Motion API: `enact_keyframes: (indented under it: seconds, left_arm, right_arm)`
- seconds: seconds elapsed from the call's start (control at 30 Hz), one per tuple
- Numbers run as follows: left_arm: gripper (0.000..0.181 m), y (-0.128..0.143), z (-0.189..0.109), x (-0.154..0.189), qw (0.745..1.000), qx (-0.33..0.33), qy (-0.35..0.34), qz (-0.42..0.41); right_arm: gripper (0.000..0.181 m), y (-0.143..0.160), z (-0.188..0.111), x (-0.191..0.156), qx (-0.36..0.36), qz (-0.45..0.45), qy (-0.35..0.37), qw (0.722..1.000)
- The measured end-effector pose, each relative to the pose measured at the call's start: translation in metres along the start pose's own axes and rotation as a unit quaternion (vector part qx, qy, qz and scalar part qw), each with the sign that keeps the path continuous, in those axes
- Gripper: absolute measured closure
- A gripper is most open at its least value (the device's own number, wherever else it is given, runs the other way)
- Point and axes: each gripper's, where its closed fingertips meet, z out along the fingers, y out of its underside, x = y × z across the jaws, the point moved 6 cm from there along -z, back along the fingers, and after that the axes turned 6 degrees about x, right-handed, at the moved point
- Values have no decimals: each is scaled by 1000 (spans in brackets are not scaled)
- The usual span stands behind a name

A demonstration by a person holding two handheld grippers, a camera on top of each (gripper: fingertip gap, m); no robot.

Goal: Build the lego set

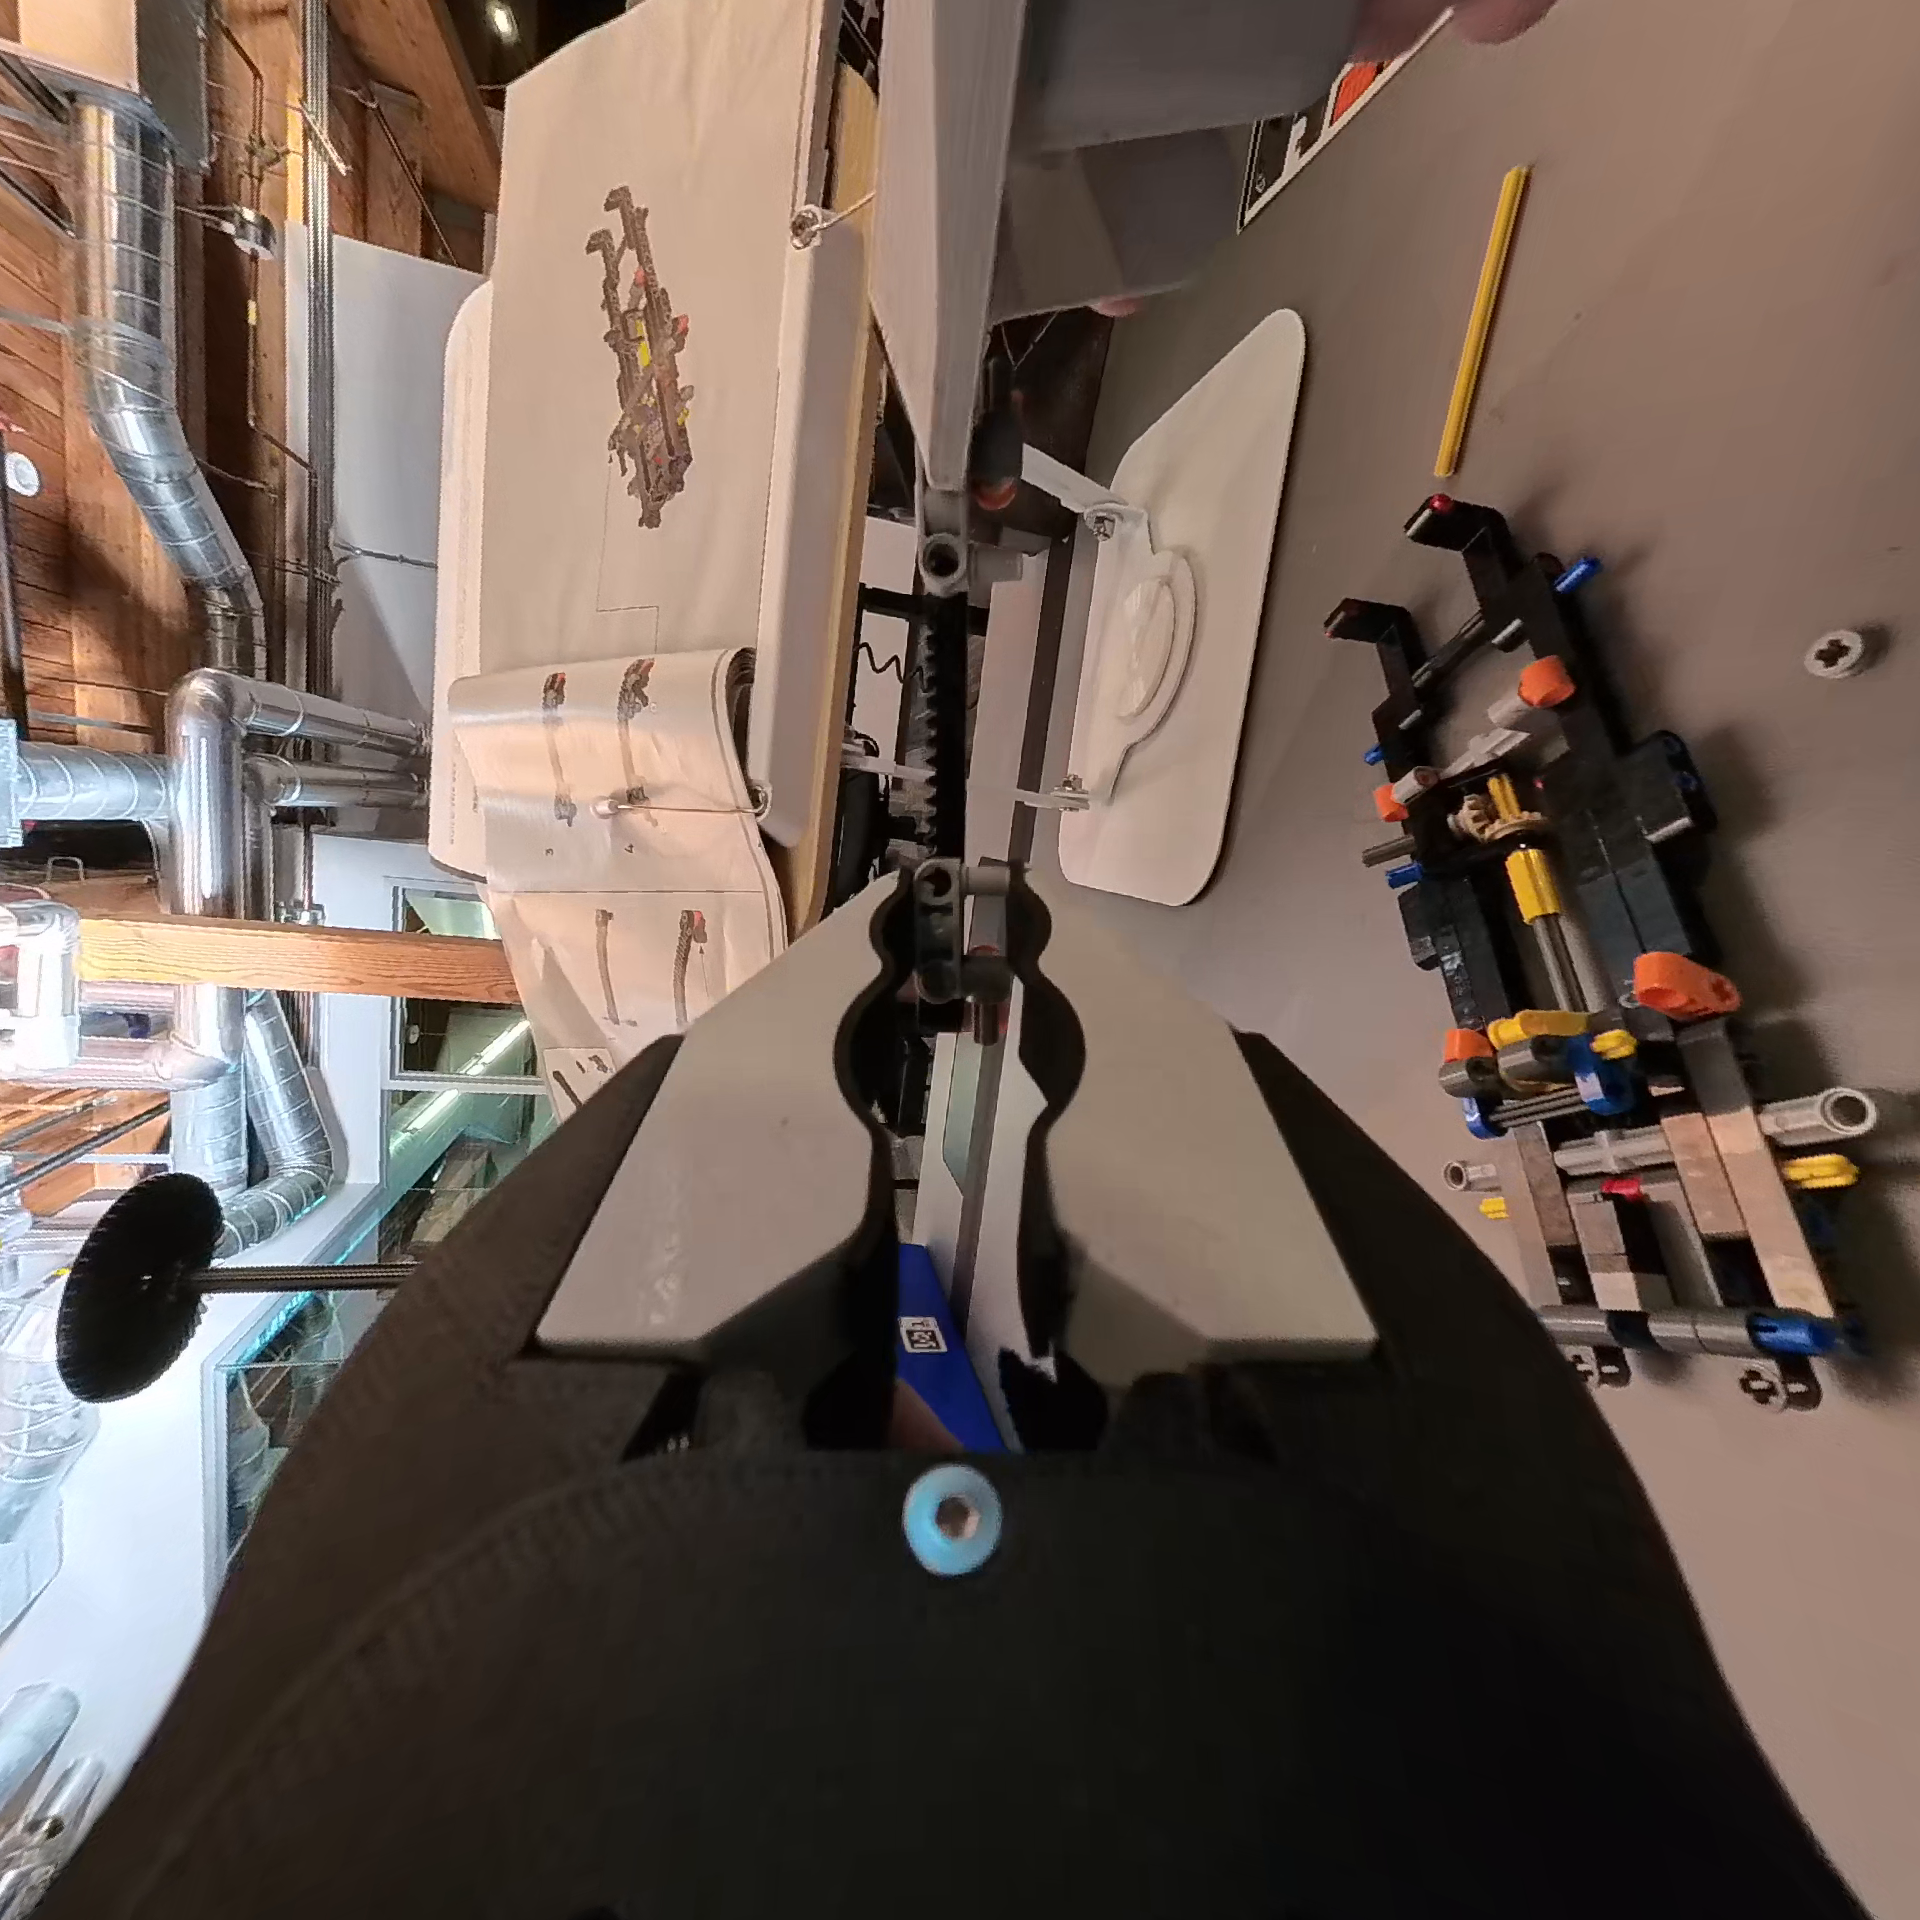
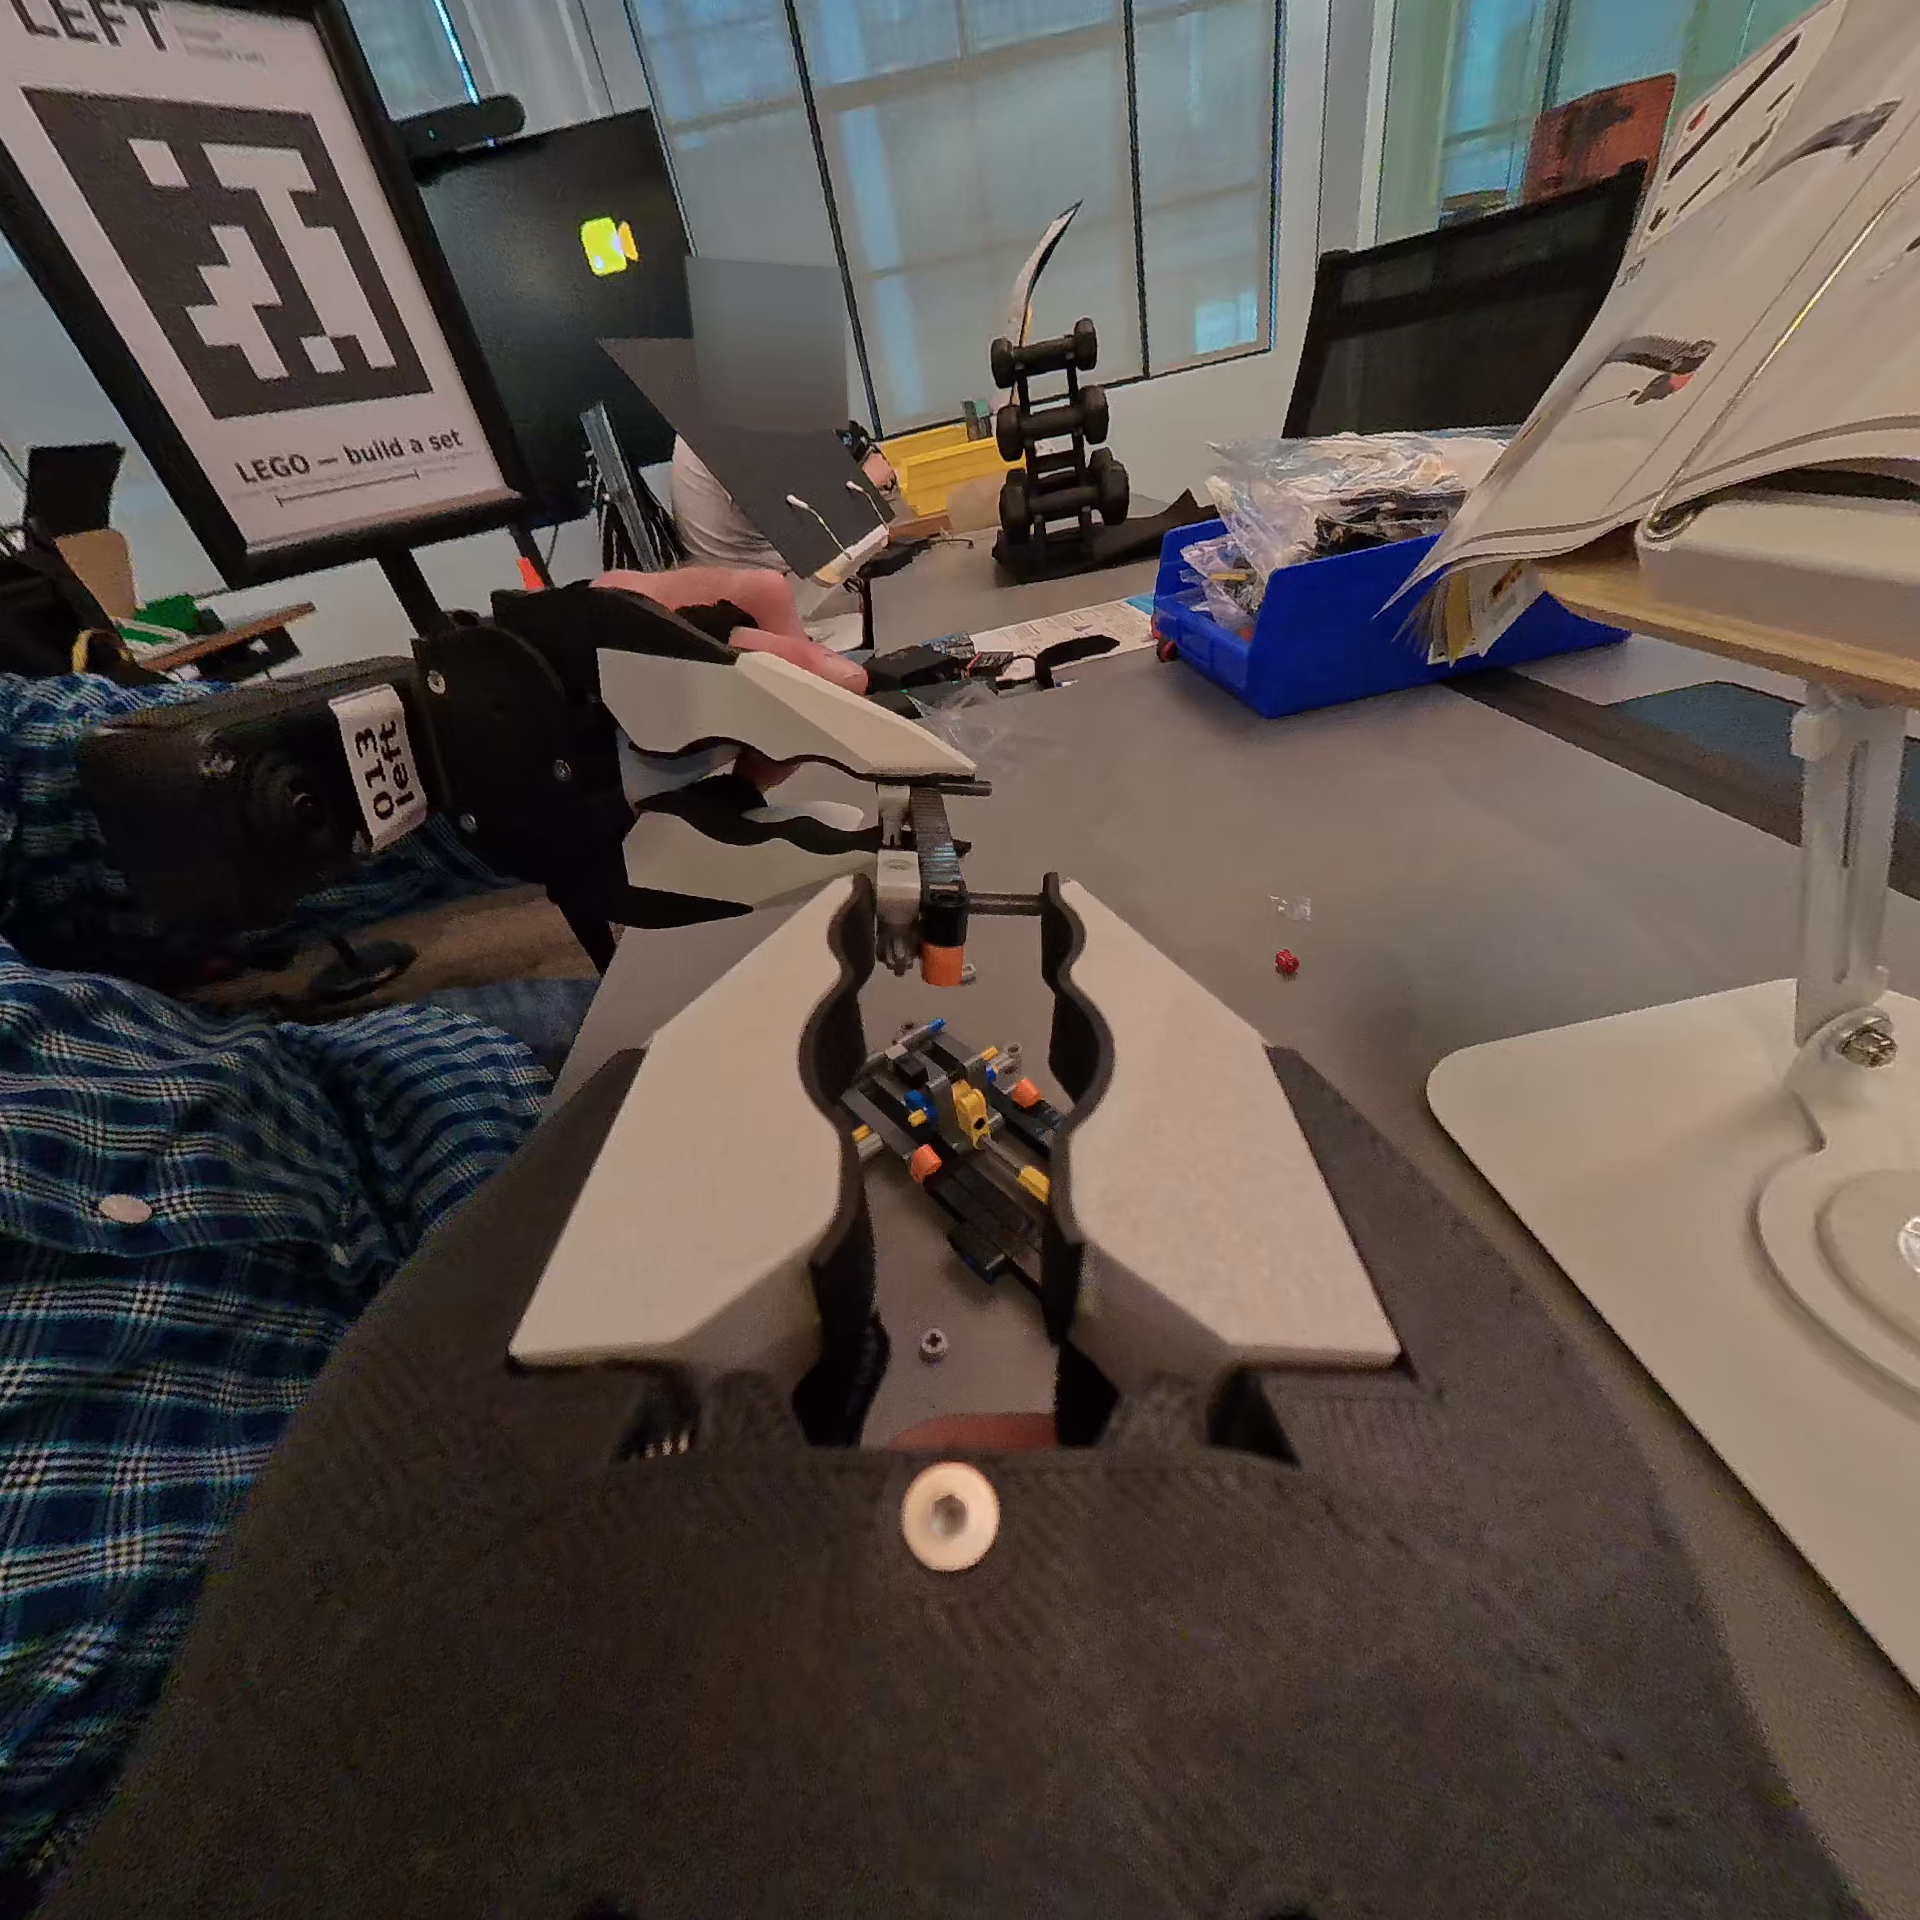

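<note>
Your left gripper is clamped on a small subassembly, held in the air above the table. Your right gripper is narrow, with a thin black axle between its tips, though contact isn't clear.

The subassembly is a black toothed rack with grey connectors and an orange bush. It looks light and stiff, but the pin joints could pop apart. Grip the rack or the grey ends, not the axle.

The chassis lies on the table, black and grey with orange, yellow and blue bits.
</note>
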Motion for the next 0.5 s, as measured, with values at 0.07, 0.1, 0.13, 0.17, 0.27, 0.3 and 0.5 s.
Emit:
enact_keyframes:
  seconds: [0.07, 0.1, 0.13, 0.17, 0.27, 0.3, 0.5]
  left_arm:
    - [167, 0, 0, -1, 1000, 0, 1, 2]
    - [167, 0, -1, 0, 1000, -1, 3, 7]
    - [168, 1, -1, 0, 1000, -4, 3, 12]
    - [168, 2, -2, 1, 1000, -4, 4, 13]
    - [168, 5, -6, 1, 1000, -3, 9, 15]
    - [168, 7, -6, 2, 1000, -6, 10, 18]
    - [168, 11, -9, 5, 1000, -8, 15, 20]
  right_arm:
    - [151, 0, 0, 0, 3, 7, -2, 1000]
    - [151, 0, 0, 0, 0, 9, -5, 1000]
    - [149, 0, 0, 0, -2, 8, -4, 1000]
    - [149, 0, -1, 0, -4, 6, -3, 1000]
    - [155, 2, -1, -1, -11, -2, -7, 1000]
    - [163, 3, 0, -2, -14, -4, -10, 1000]
    - [155, 11, 5, -1, -36, -1, -10, 999]
